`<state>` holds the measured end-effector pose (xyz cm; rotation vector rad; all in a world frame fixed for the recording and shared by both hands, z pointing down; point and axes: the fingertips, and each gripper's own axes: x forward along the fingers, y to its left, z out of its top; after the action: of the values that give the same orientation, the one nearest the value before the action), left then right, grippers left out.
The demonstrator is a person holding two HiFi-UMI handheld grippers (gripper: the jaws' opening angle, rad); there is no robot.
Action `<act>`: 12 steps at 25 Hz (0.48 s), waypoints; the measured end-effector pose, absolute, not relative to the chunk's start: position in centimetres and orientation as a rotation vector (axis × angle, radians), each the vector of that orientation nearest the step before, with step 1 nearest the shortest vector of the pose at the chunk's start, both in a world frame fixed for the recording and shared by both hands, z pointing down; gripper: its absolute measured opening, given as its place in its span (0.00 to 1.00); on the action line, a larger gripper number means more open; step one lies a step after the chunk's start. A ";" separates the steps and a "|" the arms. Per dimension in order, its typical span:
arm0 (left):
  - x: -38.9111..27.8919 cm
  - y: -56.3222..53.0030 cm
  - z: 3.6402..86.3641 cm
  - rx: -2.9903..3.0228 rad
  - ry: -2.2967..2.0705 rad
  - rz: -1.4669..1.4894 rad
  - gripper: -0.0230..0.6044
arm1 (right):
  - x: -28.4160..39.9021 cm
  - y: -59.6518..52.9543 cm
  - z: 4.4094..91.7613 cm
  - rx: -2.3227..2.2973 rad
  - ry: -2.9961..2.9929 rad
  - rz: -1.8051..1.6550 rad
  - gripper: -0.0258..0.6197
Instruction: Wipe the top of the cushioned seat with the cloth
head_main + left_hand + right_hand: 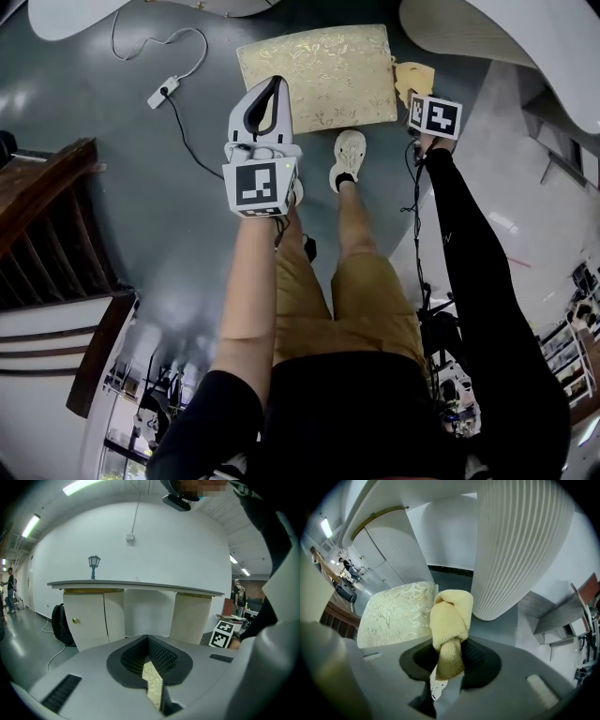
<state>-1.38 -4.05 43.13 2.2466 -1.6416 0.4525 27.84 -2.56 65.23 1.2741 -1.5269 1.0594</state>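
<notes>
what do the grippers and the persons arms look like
Both grippers are pale grey shells with dark ribbed pads. The left gripper tapers to a narrow tip and carries a cube with black-and-white square markers; the right gripper bears a matching cube. The left arm has a short black sleeve, the right a long black sleeve with a thin black cable alongside.

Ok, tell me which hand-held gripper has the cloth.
The right hand-held gripper: its jaws clamp the yellow cloth, while the left hand-held gripper holds nothing.
</notes>
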 end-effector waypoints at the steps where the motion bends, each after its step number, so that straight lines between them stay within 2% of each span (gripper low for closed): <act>1: -1.4 -3.9 43.1 2.249 -1.642 0.451 0.05 | 27.9 -2.4 65.1 1.280 -1.531 1.060 0.20; 7: -3.1 -3.1 42.9 2.261 -1.642 0.451 0.05 | 25.3 -1.8 63.0 1.320 -1.621 1.066 0.20; 12: -6.4 -2.1 42.0 2.254 -1.667 0.451 0.05 | 19.8 -0.8 60.9 1.310 -1.717 1.078 0.20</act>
<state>-6.42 -2.08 42.03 2.2537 -1.6669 0.4511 19.82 -0.76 60.88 1.3102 -1.7169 1.0784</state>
